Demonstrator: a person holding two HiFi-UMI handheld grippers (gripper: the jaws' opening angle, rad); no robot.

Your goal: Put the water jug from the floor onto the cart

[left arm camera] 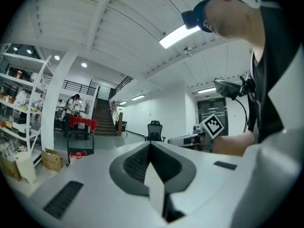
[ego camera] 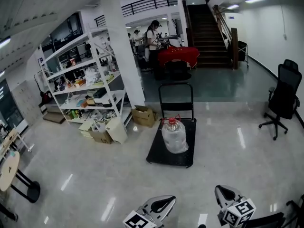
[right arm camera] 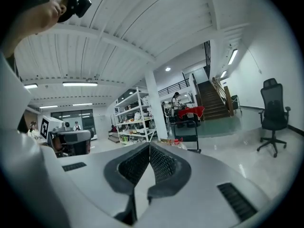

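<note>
Water jug (ego camera: 174, 136) stands upright on the black cart (ego camera: 159, 159), red-capped, it seems. Left claw (left arm camera: 151, 145) and right claw (right arm camera: 149, 145) are both closed, empty, well apart from it.

Lab/workshop hall w/ polished floor (ego camera: 228, 141): white shelf rack (ego camera: 80, 87) at left crammed w/ parts & bins, cardboard boxes (ego camera: 144, 115) beside it, people (ego camera: 153, 37) working at red-draped table (ego camera: 178, 56) far back, staircase (ego camera: 206, 32) up to railed mezzanine (ego camera: 142, 4), office chair (ego camera: 283, 99) right

Water jug (ego camera: 175, 137) upright on cart (ego camera: 158, 156)
</note>
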